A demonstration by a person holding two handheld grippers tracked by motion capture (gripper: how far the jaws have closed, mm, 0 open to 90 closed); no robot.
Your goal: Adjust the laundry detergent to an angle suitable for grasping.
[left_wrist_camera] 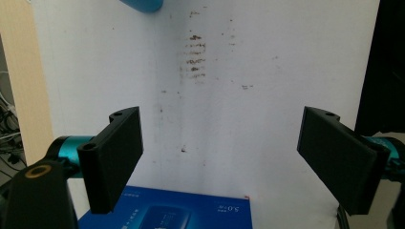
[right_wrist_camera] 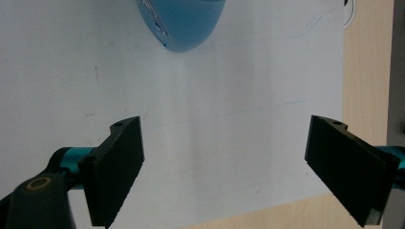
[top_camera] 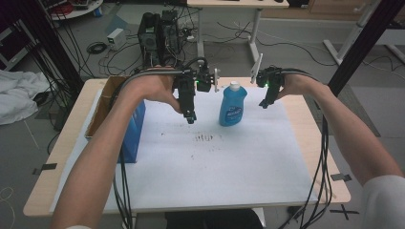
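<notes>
A blue bottle [top_camera: 233, 106] with a white cap stands upright on the white sheet [top_camera: 210, 162] near the table's far side. My left gripper [top_camera: 190, 116] hangs just left of it, pointing down, jaws open with nothing between them. My right gripper [top_camera: 265, 102] hovers to the bottle's right, also open and empty. In the left gripper view, my left gripper [left_wrist_camera: 220, 143] looks down on the sheet and a patch of brown marks [left_wrist_camera: 193, 55], with the bottle's edge [left_wrist_camera: 143, 5] at the top. In the right gripper view, my right gripper [right_wrist_camera: 224, 143] frames bare sheet below the bottle [right_wrist_camera: 184, 21].
A blue carton [top_camera: 133, 131] stands at the sheet's left edge against an open cardboard box [top_camera: 101, 109]; the carton's top [left_wrist_camera: 167, 212] lies below my left jaws. Brown marks [top_camera: 205, 138] dot the sheet's middle. Cables trail along both forearms. The table's wooden rim [right_wrist_camera: 367, 71] runs beside the sheet.
</notes>
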